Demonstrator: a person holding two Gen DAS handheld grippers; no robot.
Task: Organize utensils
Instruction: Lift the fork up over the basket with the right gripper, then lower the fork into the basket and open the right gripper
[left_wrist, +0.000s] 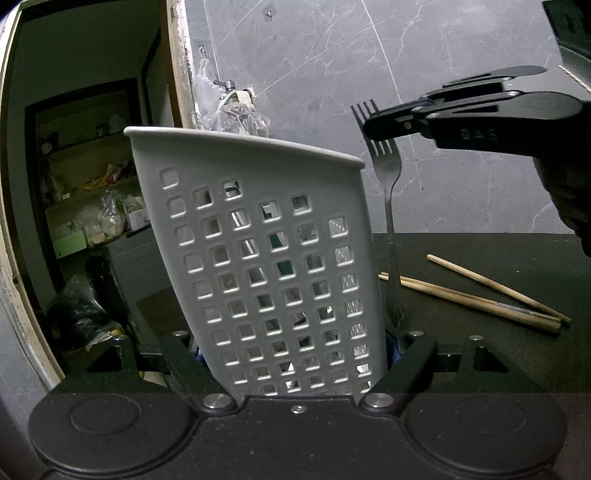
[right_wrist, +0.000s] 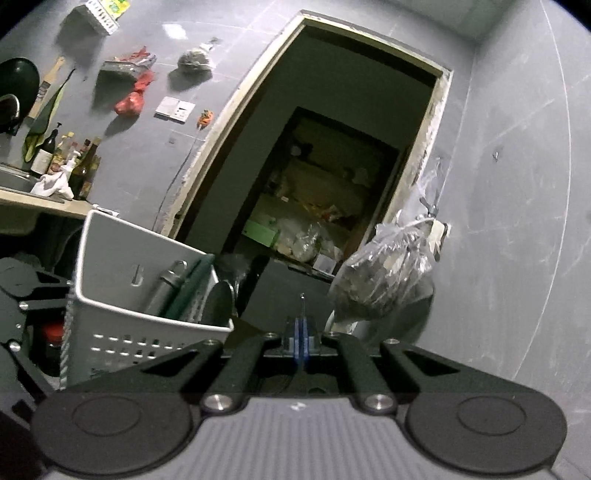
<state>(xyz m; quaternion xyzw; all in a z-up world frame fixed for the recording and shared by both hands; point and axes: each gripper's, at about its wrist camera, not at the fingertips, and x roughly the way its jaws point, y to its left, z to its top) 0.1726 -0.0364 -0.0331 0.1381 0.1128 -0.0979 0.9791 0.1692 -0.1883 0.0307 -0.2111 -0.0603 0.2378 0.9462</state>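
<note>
My left gripper (left_wrist: 299, 345) is shut on a white perforated utensil holder (left_wrist: 258, 221), which stands tilted between its fingers above the dark table (left_wrist: 480, 251). To the right of the holder's rim, my right gripper (left_wrist: 369, 127) reaches in from the right, shut on a metal fork (left_wrist: 392, 221). It grips just below the tines, so the handle hangs straight down. In the right wrist view the gripper (right_wrist: 302, 328) has its blue pads together and the fork (right_wrist: 303, 304) shows edge-on between them. The holder (right_wrist: 122, 251) sits to the lower left with several dark-handled utensils (right_wrist: 168, 284) inside.
Wooden chopsticks (left_wrist: 480, 299) lie on the dark table to the right of the holder. A clear plastic bag (right_wrist: 384, 280) hangs from a wall tap. An open doorway (left_wrist: 92, 184) leads to cluttered shelves. Bottles (right_wrist: 74, 162) stand on a counter at the far left.
</note>
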